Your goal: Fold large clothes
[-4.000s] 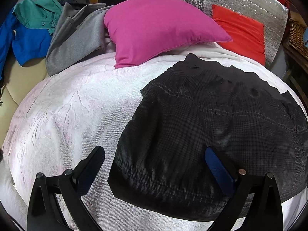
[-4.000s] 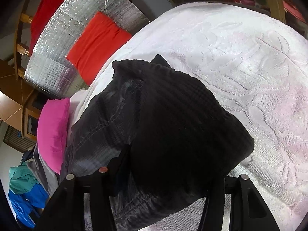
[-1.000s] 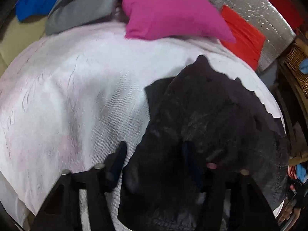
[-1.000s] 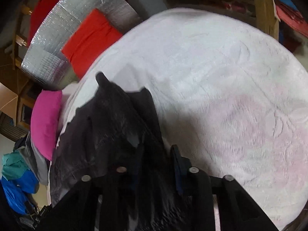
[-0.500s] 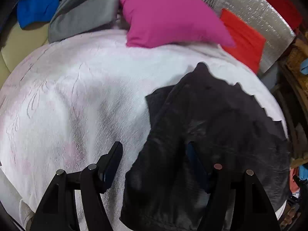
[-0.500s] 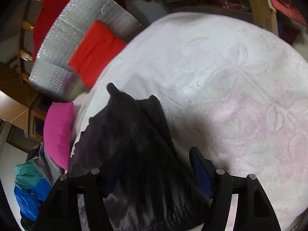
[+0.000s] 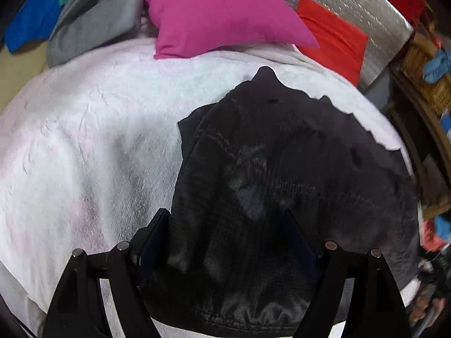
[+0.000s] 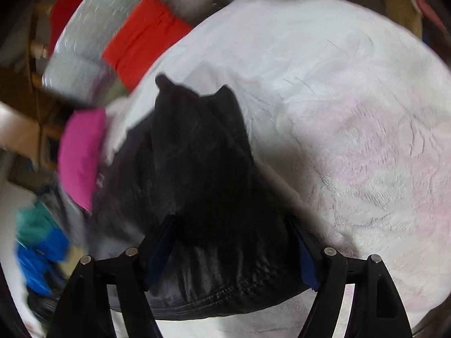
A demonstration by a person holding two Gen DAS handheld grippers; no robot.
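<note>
A dark checked garment (image 7: 282,174) lies folded on the white bedspread (image 7: 84,140). My left gripper (image 7: 225,233) is open, its jaws wide apart just above the garment's near hem. In the right wrist view the same garment (image 8: 203,163) lies bunched between the open jaws of my right gripper (image 8: 231,239), above its stitched hem. Neither gripper holds the cloth.
A pink pillow (image 7: 220,14) and a red cushion (image 7: 332,36) lie at the head of the bed before a silver foil panel (image 7: 352,5). Grey, teal and blue clothes (image 7: 70,17) are piled at the back left. A wicker basket (image 7: 422,79) stands at the right.
Both grippers were shut on the garment a second ago; both have opened and let it go. The garment now rests on the bed, and both grippers have drawn back slightly.
</note>
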